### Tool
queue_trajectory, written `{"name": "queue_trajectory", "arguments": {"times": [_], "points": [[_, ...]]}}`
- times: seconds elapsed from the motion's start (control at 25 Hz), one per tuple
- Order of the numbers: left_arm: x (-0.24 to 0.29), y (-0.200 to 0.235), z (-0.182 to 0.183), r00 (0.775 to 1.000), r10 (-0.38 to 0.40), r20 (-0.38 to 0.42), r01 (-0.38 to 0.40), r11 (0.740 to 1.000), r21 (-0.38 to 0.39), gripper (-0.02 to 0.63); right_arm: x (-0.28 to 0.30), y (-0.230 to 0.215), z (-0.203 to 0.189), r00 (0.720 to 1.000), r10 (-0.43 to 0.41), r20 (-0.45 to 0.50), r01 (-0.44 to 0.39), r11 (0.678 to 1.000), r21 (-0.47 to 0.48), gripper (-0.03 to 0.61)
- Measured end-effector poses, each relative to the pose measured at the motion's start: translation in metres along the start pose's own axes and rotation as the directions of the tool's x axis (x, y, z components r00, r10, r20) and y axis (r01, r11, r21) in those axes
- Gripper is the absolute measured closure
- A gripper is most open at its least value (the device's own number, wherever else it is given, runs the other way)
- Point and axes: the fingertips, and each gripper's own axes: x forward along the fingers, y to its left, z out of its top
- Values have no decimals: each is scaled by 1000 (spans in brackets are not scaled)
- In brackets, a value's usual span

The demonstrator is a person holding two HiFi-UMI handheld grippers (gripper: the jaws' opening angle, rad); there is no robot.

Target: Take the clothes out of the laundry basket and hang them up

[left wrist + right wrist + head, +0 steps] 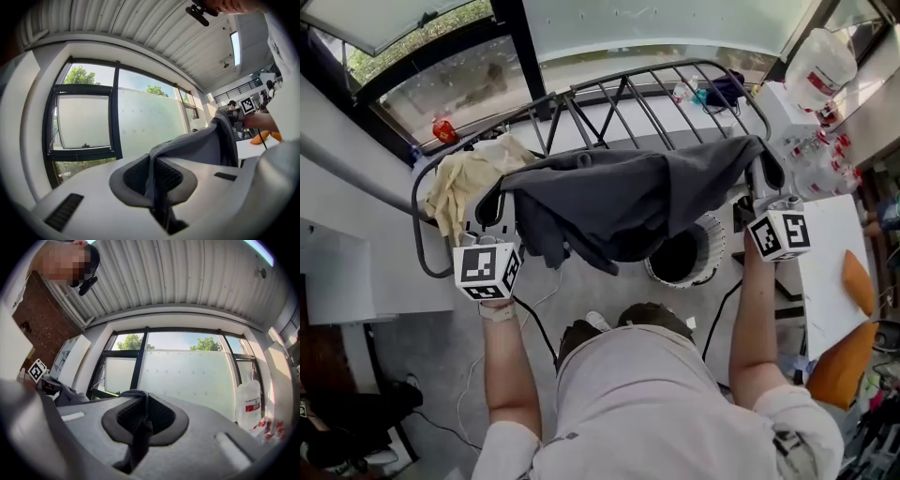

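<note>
A dark grey garment (623, 197) is stretched between my two grippers above the black metal drying rack (609, 94). My left gripper (492, 214) is shut on the garment's left edge, and the cloth (197, 145) runs out of its jaws toward the right. My right gripper (766, 178) is shut on the garment's right edge; a dark fold (139, 427) is pinched between its pads. A beige garment (464, 183) hangs on the rack's left end. The white laundry basket (710, 246) stands on the floor under the dark garment, mostly hidden by it.
A white table (825, 253) with orange things (857, 281) stands at the right. A big plastic jug (820, 61) and bottles sit at the upper right. Windows (441, 56) run behind the rack. Cables trail across the floor by the person's legs.
</note>
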Motion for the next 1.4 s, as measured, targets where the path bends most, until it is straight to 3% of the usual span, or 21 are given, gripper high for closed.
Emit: {"name": "queue_trajectory", "arguments": {"times": [0.16, 0.44, 0.84, 1.16, 1.28, 1.4], "points": [[8, 34, 17, 998, 59, 28, -61, 995, 75, 598, 32, 21, -3, 1000, -23, -19, 22, 998, -66, 565], [54, 77, 42, 987, 146, 66, -153, 981, 117, 598, 115, 19, -10, 1000, -23, -10, 22, 995, -102, 565], [175, 136, 42, 968, 250, 18, -249, 951, 182, 598, 288, -19, -63, 999, 39, -29, -43, 989, -142, 565], [281, 198, 70, 939, 342, 13, -338, 921, 194, 598, 434, -52, -66, 993, 118, -7, -118, 983, -144, 565], [313, 212, 55, 930, 367, -35, -351, 910, 221, 598, 472, -52, -83, 986, 162, -38, -166, 974, -153, 565], [335, 219, 16, 916, 385, -113, -351, 905, 240, 598, 493, -43, -125, 970, 211, -124, -229, 961, -155, 565]]}}
